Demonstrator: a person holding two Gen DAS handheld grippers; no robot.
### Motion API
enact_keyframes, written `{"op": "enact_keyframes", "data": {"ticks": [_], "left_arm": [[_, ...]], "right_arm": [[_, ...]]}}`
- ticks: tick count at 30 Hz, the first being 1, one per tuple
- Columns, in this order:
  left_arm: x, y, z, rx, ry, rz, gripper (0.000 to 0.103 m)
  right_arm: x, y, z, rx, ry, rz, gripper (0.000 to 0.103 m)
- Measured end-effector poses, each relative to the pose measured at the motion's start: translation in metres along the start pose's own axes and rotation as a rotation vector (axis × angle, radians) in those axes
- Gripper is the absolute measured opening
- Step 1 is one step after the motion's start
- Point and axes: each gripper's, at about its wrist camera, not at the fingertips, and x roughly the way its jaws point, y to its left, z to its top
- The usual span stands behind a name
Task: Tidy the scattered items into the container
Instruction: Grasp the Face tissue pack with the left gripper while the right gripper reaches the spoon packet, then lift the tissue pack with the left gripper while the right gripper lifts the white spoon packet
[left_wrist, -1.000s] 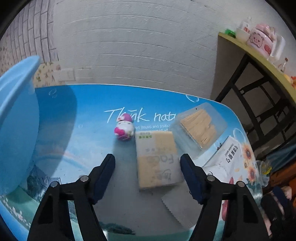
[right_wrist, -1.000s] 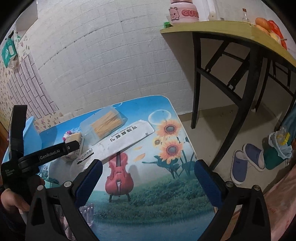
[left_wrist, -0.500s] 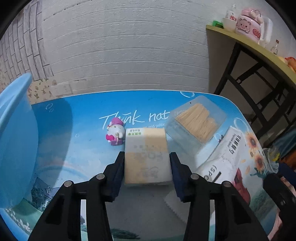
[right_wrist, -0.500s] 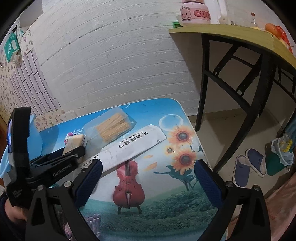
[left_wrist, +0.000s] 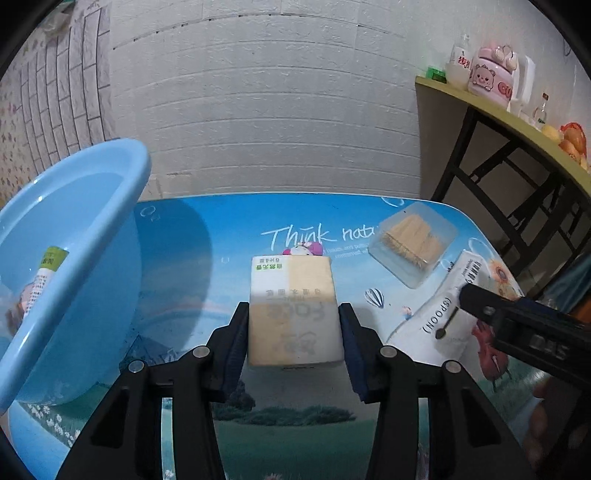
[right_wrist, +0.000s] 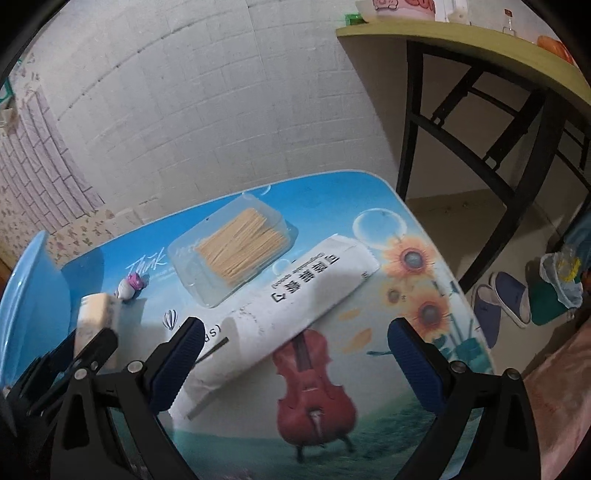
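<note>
My left gripper (left_wrist: 291, 325) is shut on a yellow-and-white tissue pack (left_wrist: 291, 306), held off the table; the same tissue pack (right_wrist: 96, 317) shows at the left of the right wrist view. The blue basin (left_wrist: 70, 258) stands at the left with a small labelled packet (left_wrist: 46, 275) inside. My right gripper (right_wrist: 295, 347) hangs open above the white spoon packet (right_wrist: 295, 299); the same spoon packet (left_wrist: 443, 314) lies at the right of the left wrist view. A clear toothpick box (right_wrist: 232, 251) and a small pink-and-white toy (right_wrist: 129, 286) lie on the table.
The picture-printed table (right_wrist: 406, 332) ends at its right edge, with floor, slippers (right_wrist: 506, 306) and a bag beyond. A black-framed shelf table (right_wrist: 480, 48) with jars and fruit stands at the right. A white brick wall runs behind.
My left gripper closed on the tissue pack and lifted it off the table. The basin now shows more at the left. My right gripper moved left over the spoon packet.
</note>
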Motion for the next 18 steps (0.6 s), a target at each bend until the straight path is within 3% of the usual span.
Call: {"op": "enact_keyframes", "data": {"ticks": [6, 15, 17, 18], "left_arm": [[-0.004, 0.003, -0.004, 0.017, 0.007, -0.041, 0.045], [-0.019, 0.013, -0.009, 0.008, -0.003, -0.063, 0.045], [-0.02, 0.015, -0.011, 0.006, -0.003, -0.066, 0.045], [-0.021, 0.016, -0.01, 0.0, -0.001, -0.071, 0.045]], "right_arm": [[0.011, 0.018, -0.001, -0.024, 0.028, -0.082, 0.1], [0.025, 0.037, -0.005, -0.061, 0.073, -0.109, 0.1], [0.024, 0.039, -0.006, -0.075, 0.067, -0.093, 0.097], [0.022, 0.041, -0.007, -0.094, 0.058, -0.079, 0.09]]}}
